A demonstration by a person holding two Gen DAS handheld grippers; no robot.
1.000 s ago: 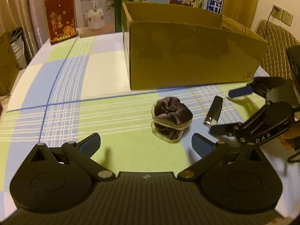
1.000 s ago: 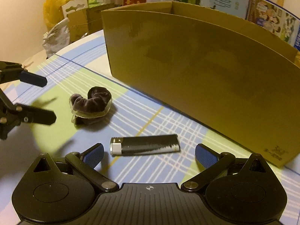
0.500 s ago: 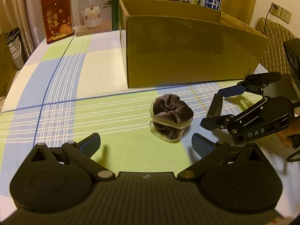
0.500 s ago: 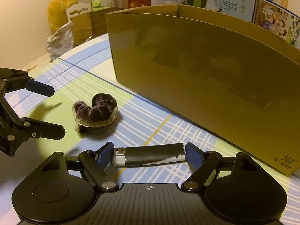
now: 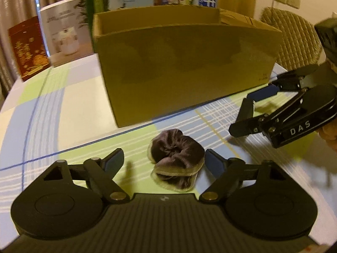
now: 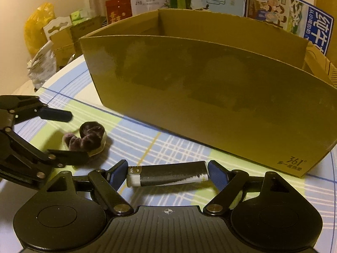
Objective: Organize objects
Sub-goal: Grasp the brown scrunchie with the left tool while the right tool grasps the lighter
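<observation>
Looking along the left gripper (image 5: 163, 160), the velvet scrunchie (image 5: 176, 160) is seen in front of the cardboard box (image 5: 185, 67), lying between spread jaws, nearer the right pad; nothing is grasped. Along the right gripper (image 6: 167, 171), the lighter (image 6: 168, 174) is clamped end to end, its long axis spanning the jaws, just before the box.
</observation>
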